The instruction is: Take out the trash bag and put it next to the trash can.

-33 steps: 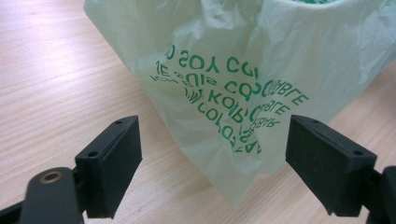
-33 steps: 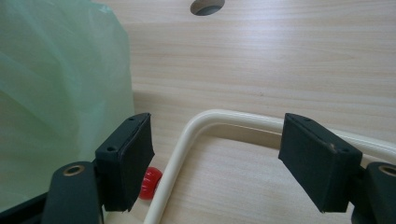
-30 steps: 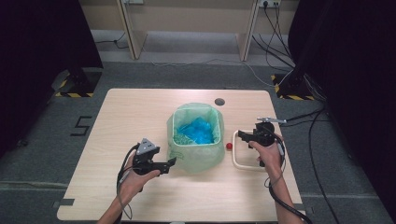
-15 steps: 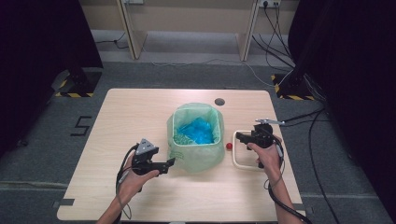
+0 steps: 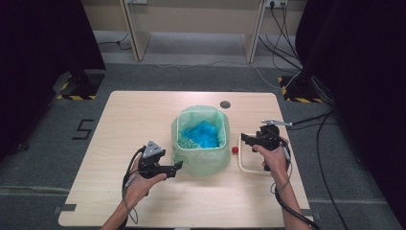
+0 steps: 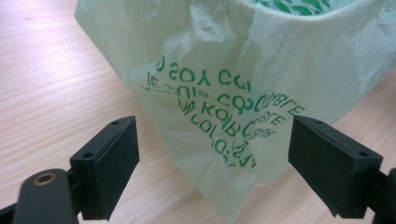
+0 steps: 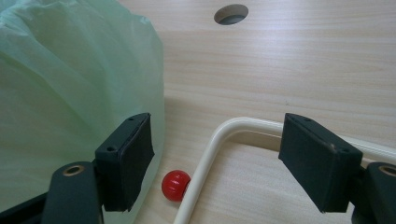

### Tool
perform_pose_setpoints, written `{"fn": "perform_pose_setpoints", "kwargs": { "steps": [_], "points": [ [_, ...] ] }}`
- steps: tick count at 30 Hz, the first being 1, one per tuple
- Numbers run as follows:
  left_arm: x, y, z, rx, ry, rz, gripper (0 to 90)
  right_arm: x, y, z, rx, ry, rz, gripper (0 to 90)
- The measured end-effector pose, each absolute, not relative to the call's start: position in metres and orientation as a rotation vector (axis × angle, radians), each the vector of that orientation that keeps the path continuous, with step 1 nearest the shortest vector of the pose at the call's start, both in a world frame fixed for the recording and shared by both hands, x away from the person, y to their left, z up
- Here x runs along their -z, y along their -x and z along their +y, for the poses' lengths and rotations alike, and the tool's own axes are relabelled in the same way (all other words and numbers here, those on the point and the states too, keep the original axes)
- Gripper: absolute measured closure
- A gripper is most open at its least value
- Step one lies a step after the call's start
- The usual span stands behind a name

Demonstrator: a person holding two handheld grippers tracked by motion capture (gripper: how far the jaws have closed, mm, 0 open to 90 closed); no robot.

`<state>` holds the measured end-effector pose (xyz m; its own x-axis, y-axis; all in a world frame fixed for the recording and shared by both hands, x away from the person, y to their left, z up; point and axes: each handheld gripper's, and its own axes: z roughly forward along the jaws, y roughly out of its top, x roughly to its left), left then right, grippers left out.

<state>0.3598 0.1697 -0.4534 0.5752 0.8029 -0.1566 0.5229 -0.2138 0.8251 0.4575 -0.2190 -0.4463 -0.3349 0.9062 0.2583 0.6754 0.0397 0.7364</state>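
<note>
The bench (image 5: 143,120) is a pale wooden top with a round hole (image 5: 225,104) near its far edge. At its middle stands a bin lined with a light green bag (image 5: 201,158), with crumpled blue material (image 5: 203,134) inside. Just right of the bag lies a cream frame (image 5: 249,167) bent from a tube, and a small red ball (image 5: 235,150) sits between the bag and the frame.

The left claw (image 5: 178,166) hovers just near and left of the bag, pointing at its lower side. The right claw (image 5: 243,138) hangs over the far end of the frame, pointing left toward the bag.

The left gripper view shows what the high view cannot: dark green print (image 6: 224,112) on the bag, running upside down across crinkled folds, and the bag's slack bottom corner resting on the wood between the two jaws. The jaws stand wide apart, and I see no contact with the plastic. The right gripper view shows the ball (image 7: 176,185) touching the outer side of the frame's rounded corner (image 7: 219,135), close beside the bag (image 7: 70,93). There too the jaws stand wide apart with nothing clamped; the frame's corner lies between them.

Against the earlier frames, both hands sit in much the same places, and the bag, frame and ball have not shifted.
</note>
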Motion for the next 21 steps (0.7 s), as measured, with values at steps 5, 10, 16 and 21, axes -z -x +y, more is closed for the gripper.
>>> {"fn": "perform_pose_setpoints", "kwargs": {
  "steps": [5,10,16,21],
  "points": [
    [0.453,-0.362,0.165,-0.407,-1.903,1.061,15.8,0.442,-0.459,-0.218,-1.181,-1.606,2.039,26.0],
    [0.450,-0.364,0.163,-0.410,-1.905,1.054,22.5,0.432,-0.460,-0.215,-1.237,-1.600,2.034,26.0],
    [0.443,-0.363,0.158,-0.463,-1.930,1.000,32.3,0.423,-0.464,-0.207,-1.249,-1.570,2.041,25.9],
    [0.440,-0.362,0.153,-0.502,-1.965,0.956,46.4,0.404,-0.472,-0.190,-1.273,-1.519,2.063,25.9]
  ]
}}
